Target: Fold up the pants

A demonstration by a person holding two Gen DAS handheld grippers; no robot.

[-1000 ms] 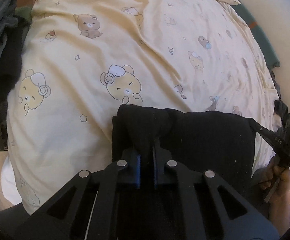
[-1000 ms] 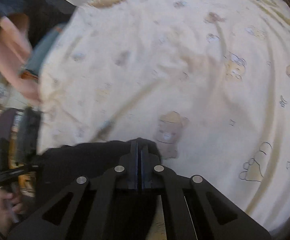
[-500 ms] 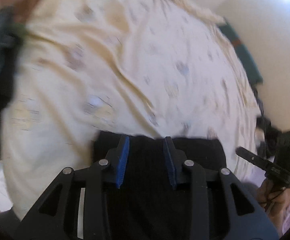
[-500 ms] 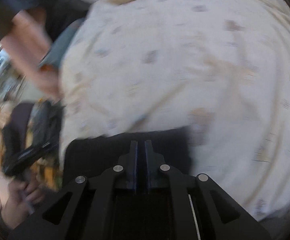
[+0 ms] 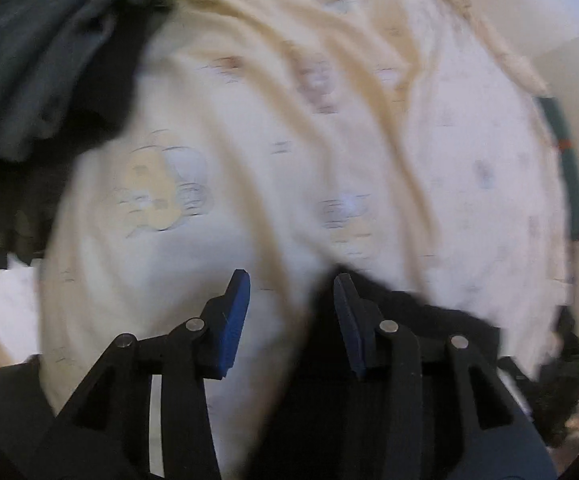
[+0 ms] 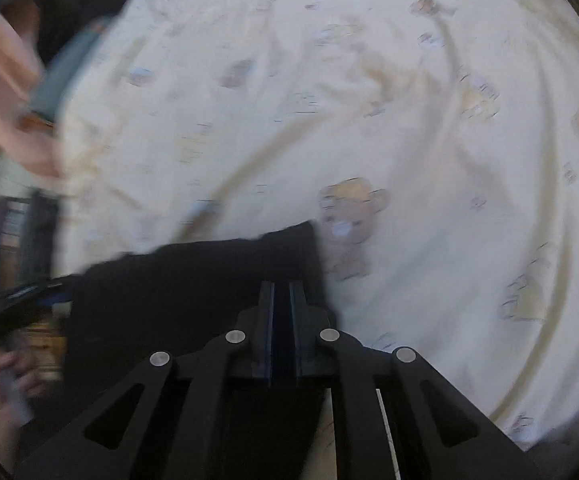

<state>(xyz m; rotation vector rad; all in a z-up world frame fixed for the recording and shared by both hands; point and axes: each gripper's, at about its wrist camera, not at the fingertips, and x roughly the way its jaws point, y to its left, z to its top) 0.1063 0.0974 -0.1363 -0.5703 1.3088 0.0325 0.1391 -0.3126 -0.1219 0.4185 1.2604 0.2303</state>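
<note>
The black pants (image 6: 193, 280) lie folded near the front edge of the bed (image 5: 329, 140), the edge where the person stands. The left claw (image 5: 291, 292) is wide apart and holds nothing. One of its fingers sits over the pants' corner and the other over bare sheet. The right claw (image 6: 282, 308) is nearly closed over the pants' right side, with a thin gap between its fingers. The cloth there is dark, so I cannot tell if it is pinching any.

It looks like a fold has just been laid down. To do this well, I think the right claw should let go gently and lift straight up, so the fold does not get dragged open. Then a soft pat would make the edges line up.

The bed has a pale yellow sheet (image 6: 409, 120) with little bears on it, and it is wrinkly, so the pants may slide or bunch. A pile of dark clothes (image 5: 37, 60) sits at the bed's far left corner. A plain wall (image 5: 529, 12) is past the far edge. The pictures are blurry.
</note>
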